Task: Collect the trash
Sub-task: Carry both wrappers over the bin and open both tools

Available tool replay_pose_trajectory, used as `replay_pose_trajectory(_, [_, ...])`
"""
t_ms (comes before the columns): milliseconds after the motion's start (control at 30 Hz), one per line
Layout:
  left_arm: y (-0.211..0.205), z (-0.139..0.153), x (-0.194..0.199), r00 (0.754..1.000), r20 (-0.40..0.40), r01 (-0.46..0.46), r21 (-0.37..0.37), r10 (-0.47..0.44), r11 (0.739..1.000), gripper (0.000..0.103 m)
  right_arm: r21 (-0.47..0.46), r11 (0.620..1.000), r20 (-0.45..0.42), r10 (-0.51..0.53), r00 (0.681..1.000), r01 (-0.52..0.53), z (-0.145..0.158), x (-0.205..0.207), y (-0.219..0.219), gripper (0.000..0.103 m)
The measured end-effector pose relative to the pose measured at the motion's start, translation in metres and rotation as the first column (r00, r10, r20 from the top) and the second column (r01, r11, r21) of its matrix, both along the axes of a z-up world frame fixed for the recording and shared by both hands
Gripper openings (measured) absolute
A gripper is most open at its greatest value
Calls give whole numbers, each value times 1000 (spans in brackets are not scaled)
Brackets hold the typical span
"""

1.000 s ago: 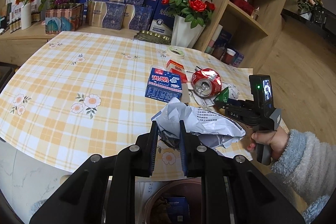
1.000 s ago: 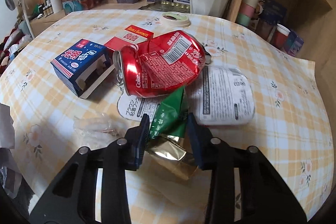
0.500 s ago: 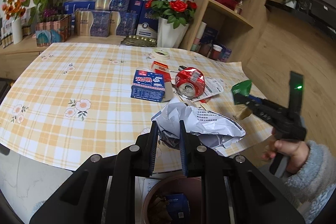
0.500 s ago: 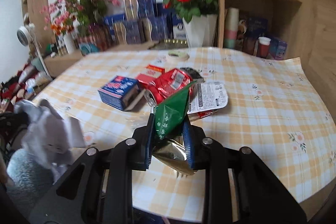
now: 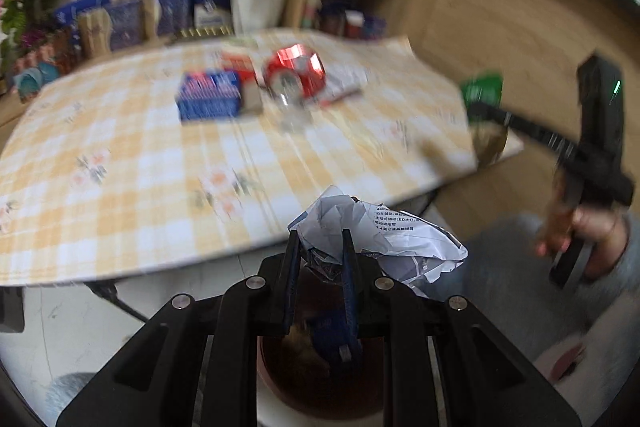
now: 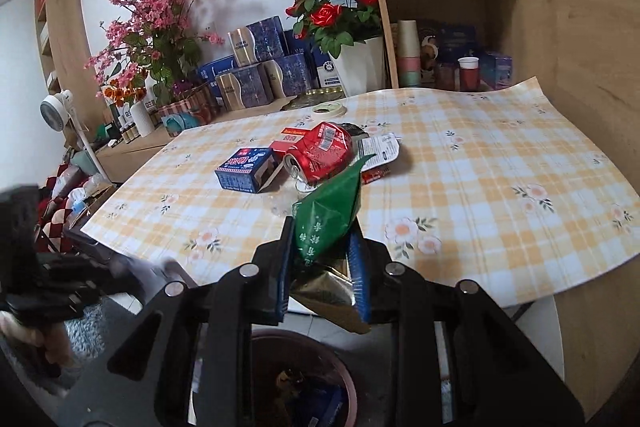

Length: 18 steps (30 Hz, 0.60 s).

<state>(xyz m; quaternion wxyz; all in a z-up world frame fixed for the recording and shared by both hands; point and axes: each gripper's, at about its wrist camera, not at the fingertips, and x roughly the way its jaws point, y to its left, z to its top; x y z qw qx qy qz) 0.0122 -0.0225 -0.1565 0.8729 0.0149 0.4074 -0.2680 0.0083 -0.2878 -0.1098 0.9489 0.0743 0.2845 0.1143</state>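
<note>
Holding a crumpled white printed paper [image 5: 372,239] tightly, the left claw [image 5: 319,247] hangs above the round dark-red trash bin [image 5: 280,383] on the floor, and some trash already lies inside it. The right claw [image 6: 323,243] grips a green and gold foil snack bag [image 6: 326,217] beyond the edge of the yellow checked bench [image 6: 480,195], above the same bin. Neither piece is dropped yet. On the bench a crushed red drink can [image 6: 318,157], a blue carton box [image 6: 244,173], a red flat box [image 6: 290,139] and a white plastic wrapper [image 6: 380,151] are left, so I judge the task is about half done.
</note>
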Motion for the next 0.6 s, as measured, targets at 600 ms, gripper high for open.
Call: replay_pose_trajectory(600, [-26, -46, 0, 996, -55, 71, 42, -69, 997, 44, 30, 998, -94, 62, 994, -60, -38, -14, 19, 28])
